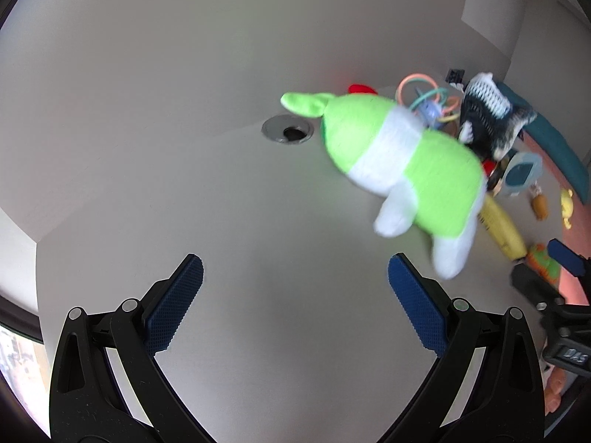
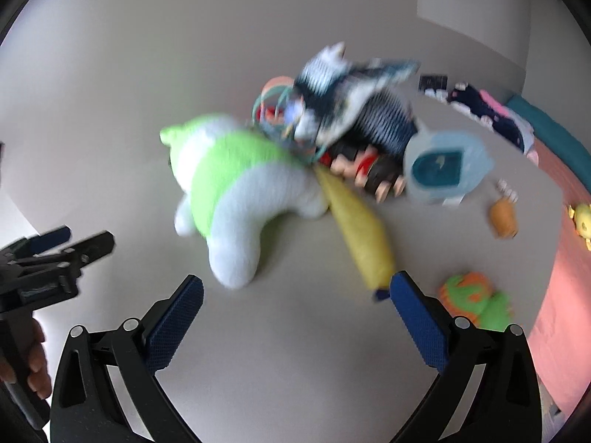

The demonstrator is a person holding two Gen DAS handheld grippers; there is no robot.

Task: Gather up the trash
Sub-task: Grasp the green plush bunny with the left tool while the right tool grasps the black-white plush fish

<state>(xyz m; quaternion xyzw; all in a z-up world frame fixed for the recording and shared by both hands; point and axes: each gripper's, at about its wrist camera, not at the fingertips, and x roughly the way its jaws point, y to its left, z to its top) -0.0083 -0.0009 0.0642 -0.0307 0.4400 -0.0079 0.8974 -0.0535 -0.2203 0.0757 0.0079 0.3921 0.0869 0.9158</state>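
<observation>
A grey bench (image 1: pixel 184 192) carried a heap of toys: a green-and-white plush (image 1: pixel 406 162), then a yellow plush tube (image 2: pixel 358 229). Left hand-held gripper (image 1: pixel 295 277) and right hand-held gripper (image 2: pixel 295 291) hovered spread, empty. Nothing looked collected yet.

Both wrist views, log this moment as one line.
left tongs: open, empty | right tongs: open, empty | green-and-white plush: lying on table, untouched | yellow tube: beside plush

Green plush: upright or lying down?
Lying down. The green plush is on its side on the table, legs sticking out sideways.
</observation>
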